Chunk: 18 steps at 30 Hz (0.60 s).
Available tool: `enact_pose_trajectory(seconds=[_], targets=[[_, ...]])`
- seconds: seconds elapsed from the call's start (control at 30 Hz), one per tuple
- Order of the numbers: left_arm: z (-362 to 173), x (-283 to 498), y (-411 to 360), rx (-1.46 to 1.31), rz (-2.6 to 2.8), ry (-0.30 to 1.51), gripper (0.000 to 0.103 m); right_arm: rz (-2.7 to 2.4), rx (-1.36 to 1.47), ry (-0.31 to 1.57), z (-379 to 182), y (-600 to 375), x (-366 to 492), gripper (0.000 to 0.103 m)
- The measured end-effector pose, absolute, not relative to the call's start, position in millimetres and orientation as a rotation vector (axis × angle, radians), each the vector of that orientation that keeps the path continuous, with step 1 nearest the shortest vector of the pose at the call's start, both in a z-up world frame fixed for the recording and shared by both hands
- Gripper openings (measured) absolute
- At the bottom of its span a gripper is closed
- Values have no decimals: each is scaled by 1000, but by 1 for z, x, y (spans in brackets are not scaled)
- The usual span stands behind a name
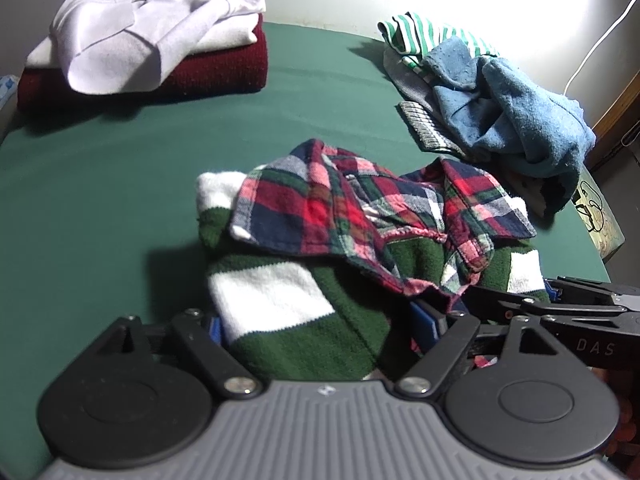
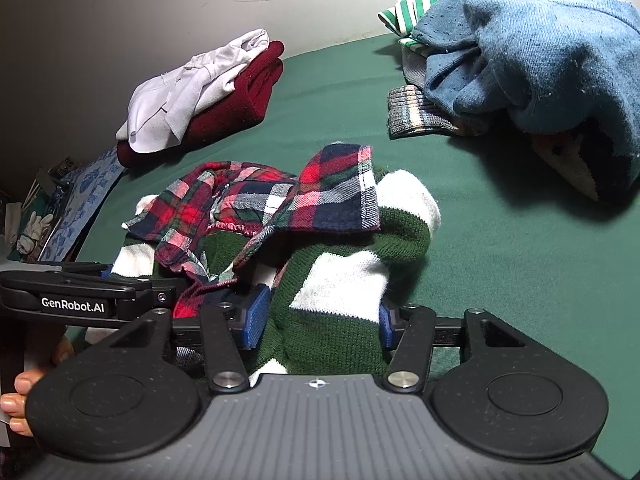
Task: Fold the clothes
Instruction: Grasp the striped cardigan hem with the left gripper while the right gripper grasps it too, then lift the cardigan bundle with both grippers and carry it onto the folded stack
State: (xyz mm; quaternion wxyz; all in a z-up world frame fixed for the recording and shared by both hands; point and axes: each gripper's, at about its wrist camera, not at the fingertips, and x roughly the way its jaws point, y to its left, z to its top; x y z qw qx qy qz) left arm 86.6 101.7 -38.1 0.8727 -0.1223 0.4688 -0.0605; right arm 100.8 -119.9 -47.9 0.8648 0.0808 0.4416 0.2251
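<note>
Right tongs pinching green-white sweater; left tongs spread around it; plaid shirt atop.

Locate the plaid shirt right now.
Both views: the plaid shirt lies crumpled on the green-and-white sweater, mid green table, just ahead of both grippers.

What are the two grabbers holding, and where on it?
The green-and-white sweater, at its near edge: the right gripper pinches it; the left gripper straddles it, but a firm grip cannot be told.
</note>
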Motion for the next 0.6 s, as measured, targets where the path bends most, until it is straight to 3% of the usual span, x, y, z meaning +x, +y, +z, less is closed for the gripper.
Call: enact_pose_trajectory(seconds=[0.13, 0.3, 0.6], targets=[[-35, 84, 104, -273, -122, 968, 69, 459, 153, 908, -45, -118, 98, 44], [-32, 80, 105, -286, -114, 957, 61, 447, 139, 888, -41, -117, 95, 36], [-20, 71, 110, -322, -95, 931, 42, 458, 154, 841, -30, -118, 86, 33]])
